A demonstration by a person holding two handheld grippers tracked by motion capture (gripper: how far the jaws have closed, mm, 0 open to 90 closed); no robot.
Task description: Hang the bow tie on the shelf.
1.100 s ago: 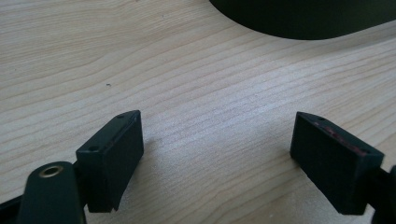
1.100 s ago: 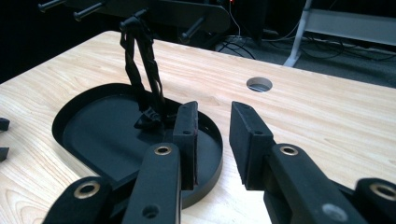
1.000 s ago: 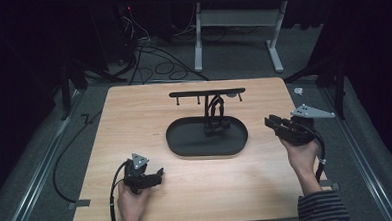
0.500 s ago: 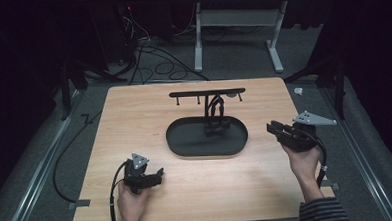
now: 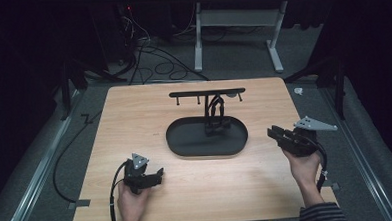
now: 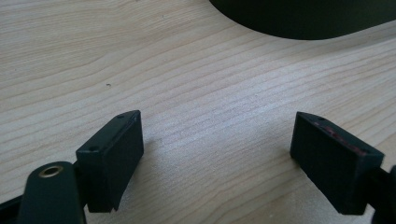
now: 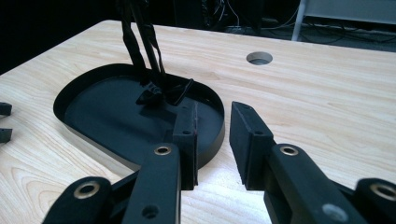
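Both empty: left claw (image 5: 156, 173) spread wide low over the desk (image 5: 134, 118), right claw (image 5: 274, 133) narrowly parted beside the tray (image 5: 185, 146).

Light wood table (image 5: 134, 123) has a round hole (image 7: 259, 58) in it, black cables (image 5: 151, 55) are tangled on the grey floor (image 5: 242, 58) at 11 o'clock, and a white desk frame (image 5: 235, 28) stands at 12.
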